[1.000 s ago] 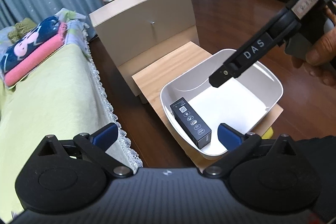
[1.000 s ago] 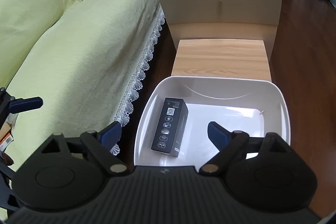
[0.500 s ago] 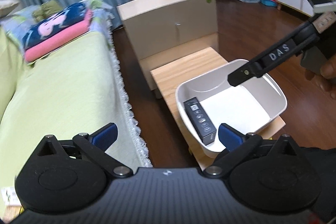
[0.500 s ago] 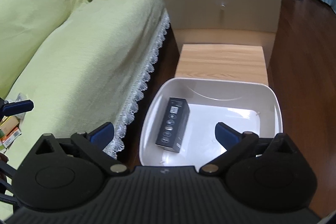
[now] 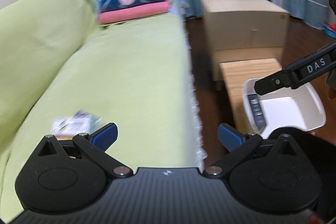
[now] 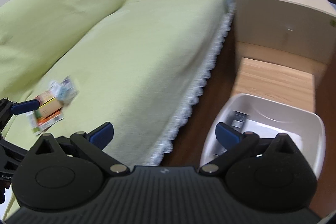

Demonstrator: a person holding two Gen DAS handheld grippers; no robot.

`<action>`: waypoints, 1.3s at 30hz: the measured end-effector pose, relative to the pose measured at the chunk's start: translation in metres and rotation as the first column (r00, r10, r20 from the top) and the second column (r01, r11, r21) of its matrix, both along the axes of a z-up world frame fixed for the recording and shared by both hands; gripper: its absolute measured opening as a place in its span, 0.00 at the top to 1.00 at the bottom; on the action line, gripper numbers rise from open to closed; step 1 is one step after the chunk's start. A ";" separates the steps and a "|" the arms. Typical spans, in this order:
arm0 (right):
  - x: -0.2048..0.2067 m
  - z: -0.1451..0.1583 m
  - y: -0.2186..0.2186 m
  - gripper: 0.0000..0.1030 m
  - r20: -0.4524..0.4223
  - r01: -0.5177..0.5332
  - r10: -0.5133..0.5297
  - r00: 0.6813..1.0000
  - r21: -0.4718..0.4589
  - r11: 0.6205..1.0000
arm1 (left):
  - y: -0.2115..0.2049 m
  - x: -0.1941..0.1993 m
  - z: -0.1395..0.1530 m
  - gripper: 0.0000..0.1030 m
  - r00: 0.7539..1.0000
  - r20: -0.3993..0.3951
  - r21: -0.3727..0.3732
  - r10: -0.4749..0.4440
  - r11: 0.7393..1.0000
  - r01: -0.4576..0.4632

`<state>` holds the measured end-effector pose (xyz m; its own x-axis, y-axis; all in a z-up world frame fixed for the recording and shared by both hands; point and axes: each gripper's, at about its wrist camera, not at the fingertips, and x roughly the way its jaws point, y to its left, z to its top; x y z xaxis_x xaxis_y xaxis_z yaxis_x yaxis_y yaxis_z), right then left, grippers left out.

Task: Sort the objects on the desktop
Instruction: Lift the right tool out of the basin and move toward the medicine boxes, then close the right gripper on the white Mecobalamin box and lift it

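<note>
Both claws, left [image 5: 167, 136] and right [image 6: 163, 134], hang spread and empty over the sofa [image 6: 130, 51]. Small packets [image 6: 52, 106] (blurred, likely light and crushable; take them by the flat faces) lie there; a stiff black box [image 5: 256, 109] lies lengthwise along the tub's [image 5: 315, 106] left wall.
</note>
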<state>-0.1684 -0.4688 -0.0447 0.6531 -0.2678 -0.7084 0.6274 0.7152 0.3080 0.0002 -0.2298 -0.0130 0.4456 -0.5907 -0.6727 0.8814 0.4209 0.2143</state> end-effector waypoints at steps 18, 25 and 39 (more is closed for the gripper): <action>0.196 0.019 0.136 0.01 0.009 -0.488 0.490 0.872 -0.067 0.870 | 0.177 0.094 -0.002 0.00 0.890 0.007 0.029 0.455 0.890 -0.455; 0.249 0.014 0.161 0.01 0.034 -0.570 0.571 0.820 -0.035 0.821 | 0.190 0.111 -0.011 0.00 0.862 -0.004 0.039 0.507 0.861 -0.506; 0.327 -0.018 0.195 0.28 -0.016 -0.683 0.683 0.731 -0.049 0.729 | 0.195 0.134 -0.027 0.00 0.853 -0.032 0.047 0.521 0.853 -0.519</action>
<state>0.1586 -0.2736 -0.0629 0.6753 0.2170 -0.7049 -0.0365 0.9644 0.2619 0.1339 -0.0345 -0.0402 0.6517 -0.2561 -0.7140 0.5445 0.8132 0.2053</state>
